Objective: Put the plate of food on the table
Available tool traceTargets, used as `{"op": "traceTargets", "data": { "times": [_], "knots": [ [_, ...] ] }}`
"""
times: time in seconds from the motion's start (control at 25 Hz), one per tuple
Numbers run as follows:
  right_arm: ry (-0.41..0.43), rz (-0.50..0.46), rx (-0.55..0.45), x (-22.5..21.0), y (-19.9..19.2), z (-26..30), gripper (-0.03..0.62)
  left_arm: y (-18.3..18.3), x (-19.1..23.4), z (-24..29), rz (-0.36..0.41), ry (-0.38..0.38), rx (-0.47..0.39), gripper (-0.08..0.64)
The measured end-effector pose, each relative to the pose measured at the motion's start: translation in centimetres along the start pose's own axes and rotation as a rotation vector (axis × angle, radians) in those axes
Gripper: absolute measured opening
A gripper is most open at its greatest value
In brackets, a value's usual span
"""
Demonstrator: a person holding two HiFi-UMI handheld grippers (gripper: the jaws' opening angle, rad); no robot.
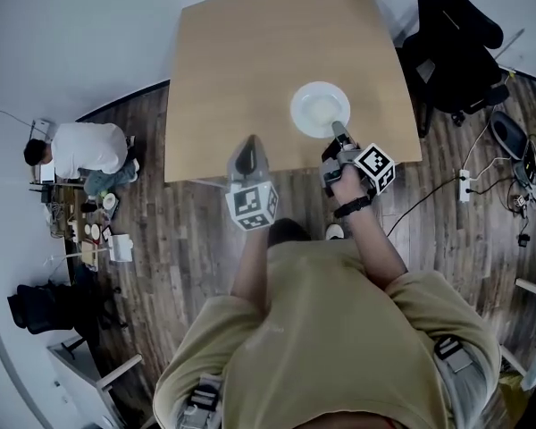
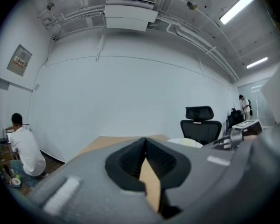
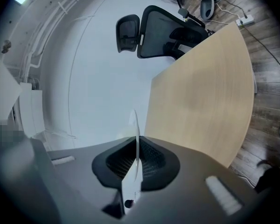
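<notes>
A round white plate (image 1: 320, 109) lies over the near right part of the tan table (image 1: 250, 70). I see no distinct food on it. My right gripper (image 1: 339, 130) is shut on the plate's near rim. In the right gripper view the plate (image 3: 134, 125) shows edge-on as a thin white line clamped between the jaws of the right gripper (image 3: 136, 143). I cannot tell whether the plate rests on the tabletop or hangs just above it. My left gripper (image 1: 247, 143) hovers at the table's front edge, left of the plate. Its jaws are shut on nothing in the left gripper view (image 2: 145, 143).
A black office chair (image 1: 456, 52) stands at the table's right. A power strip and cables (image 1: 464, 186) lie on the wood floor at the right. A person in a white shirt (image 1: 85, 150) crouches by clutter at the left. Another person (image 2: 245, 107) stands far off.
</notes>
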State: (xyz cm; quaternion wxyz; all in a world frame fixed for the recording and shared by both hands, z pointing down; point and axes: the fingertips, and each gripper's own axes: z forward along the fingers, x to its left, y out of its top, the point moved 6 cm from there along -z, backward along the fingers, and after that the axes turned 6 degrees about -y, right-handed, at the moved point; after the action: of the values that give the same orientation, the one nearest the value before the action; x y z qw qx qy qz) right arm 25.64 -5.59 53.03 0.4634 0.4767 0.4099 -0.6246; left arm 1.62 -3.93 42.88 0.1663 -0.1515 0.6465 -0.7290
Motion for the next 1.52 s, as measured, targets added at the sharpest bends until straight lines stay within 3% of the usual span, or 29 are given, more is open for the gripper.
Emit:
{"op": "traceTargets", "data": {
  "times": [0.2,0.44,0.8,0.92,1.52],
  "knots": [
    [-0.01,-0.022,0.038,0.2,-2.4,3.8,0.015,-0.6,4.0,2.7,-0.018,-0.006,-0.002,-0.002],
    [0.004,-0.024,0.074,1.7,-5.9,9.6,0.015,1.4,10.4,5.6,-0.011,-0.001,-0.036,-0.002],
    [-0.008,-0.082,0.138,4.0,-13.2,17.8,0.016,0.9,19.7,6.5,-0.035,0.012,-0.041,-0.002],
    [-0.009,-0.09,0.159,4.7,-14.9,19.7,0.015,0.7,22.4,6.2,-0.046,0.051,-0.043,-0.002],
    [-0.123,-0.132,0.353,-0.5,-19.3,28.6,0.015,-7.8,27.3,9.4,-0.177,0.206,0.112,-0.002]
  ]
}}
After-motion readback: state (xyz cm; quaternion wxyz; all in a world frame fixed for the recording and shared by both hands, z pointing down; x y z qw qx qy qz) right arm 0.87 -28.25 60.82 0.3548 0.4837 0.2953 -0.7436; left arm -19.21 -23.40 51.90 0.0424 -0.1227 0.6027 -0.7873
